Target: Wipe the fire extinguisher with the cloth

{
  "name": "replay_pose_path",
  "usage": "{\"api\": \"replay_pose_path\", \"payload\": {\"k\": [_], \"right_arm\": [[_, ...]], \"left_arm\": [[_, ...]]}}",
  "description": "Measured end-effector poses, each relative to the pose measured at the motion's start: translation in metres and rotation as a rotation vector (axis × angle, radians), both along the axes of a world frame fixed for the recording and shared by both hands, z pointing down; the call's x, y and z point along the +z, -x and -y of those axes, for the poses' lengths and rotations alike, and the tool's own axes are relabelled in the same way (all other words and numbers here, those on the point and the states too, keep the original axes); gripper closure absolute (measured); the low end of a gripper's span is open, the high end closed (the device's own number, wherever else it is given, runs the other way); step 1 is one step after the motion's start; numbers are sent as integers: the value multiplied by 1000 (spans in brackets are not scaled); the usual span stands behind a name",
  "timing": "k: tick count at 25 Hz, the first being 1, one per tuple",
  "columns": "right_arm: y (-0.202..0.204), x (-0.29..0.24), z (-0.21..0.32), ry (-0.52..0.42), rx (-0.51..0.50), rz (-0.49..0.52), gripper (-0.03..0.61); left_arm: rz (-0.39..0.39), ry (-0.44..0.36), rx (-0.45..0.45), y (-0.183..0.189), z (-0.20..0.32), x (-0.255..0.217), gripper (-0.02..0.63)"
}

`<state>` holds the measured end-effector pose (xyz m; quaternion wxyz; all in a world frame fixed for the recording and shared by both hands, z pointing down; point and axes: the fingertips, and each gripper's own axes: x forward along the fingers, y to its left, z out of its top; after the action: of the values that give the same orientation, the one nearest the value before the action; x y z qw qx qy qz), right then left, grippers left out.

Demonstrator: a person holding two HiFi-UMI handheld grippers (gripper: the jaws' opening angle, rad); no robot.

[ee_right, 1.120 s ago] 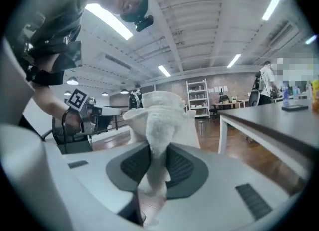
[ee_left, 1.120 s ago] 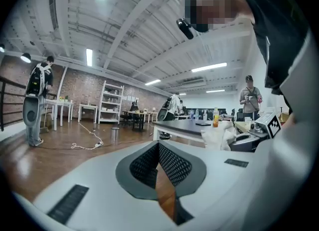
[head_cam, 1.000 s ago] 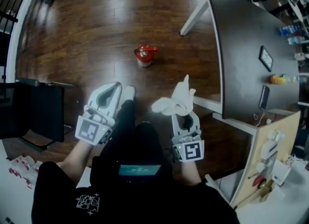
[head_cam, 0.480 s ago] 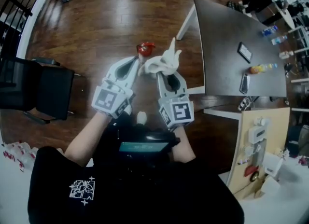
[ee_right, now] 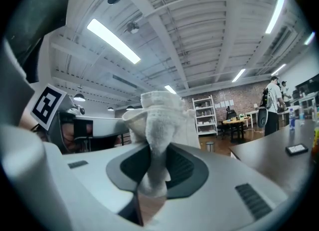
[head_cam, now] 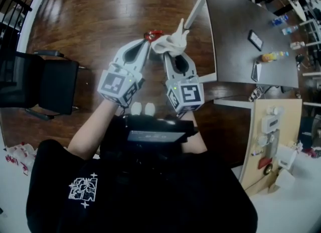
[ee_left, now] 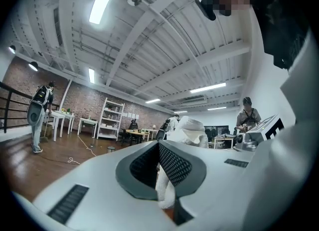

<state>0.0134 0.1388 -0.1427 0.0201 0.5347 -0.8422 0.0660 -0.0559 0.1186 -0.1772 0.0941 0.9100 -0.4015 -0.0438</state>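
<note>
A white cloth (head_cam: 168, 41) hangs bunched in front of me, held up in the air. My right gripper (head_cam: 171, 55) is shut on its lower part, and in the right gripper view the cloth (ee_right: 158, 125) rises out of the right gripper (ee_right: 152, 148). My left gripper (head_cam: 145, 45) meets the cloth from the left. A strand of cloth (ee_left: 167, 187) sits pinched in the left gripper (ee_left: 160, 145). The red fire extinguisher (head_cam: 152, 34) stands on the wooden floor beyond both tips, mostly hidden by them.
A dark table (head_cam: 235, 51) with a phone (head_cam: 256, 39) and bottles (head_cam: 273, 55) stands to the right. A black chair (head_cam: 45, 84) is at the left. A work bench (head_cam: 273, 141) with tools lies at the lower right. People stand far off in the room.
Both grippers have risen and drawn together. The left gripper, apart from the cloth a second ago, now closes on it beside the right one. The extinguisher is now behind the tips.
</note>
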Motion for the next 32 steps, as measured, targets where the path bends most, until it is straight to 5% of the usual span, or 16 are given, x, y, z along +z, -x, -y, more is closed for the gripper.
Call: {"api": "replay_pose_path", "payload": {"k": [32], "right_arm": [[22, -8, -12, -15, 73, -47, 483]], "left_arm": [[-17, -20, 43, 28, -10, -6, 611]]}}
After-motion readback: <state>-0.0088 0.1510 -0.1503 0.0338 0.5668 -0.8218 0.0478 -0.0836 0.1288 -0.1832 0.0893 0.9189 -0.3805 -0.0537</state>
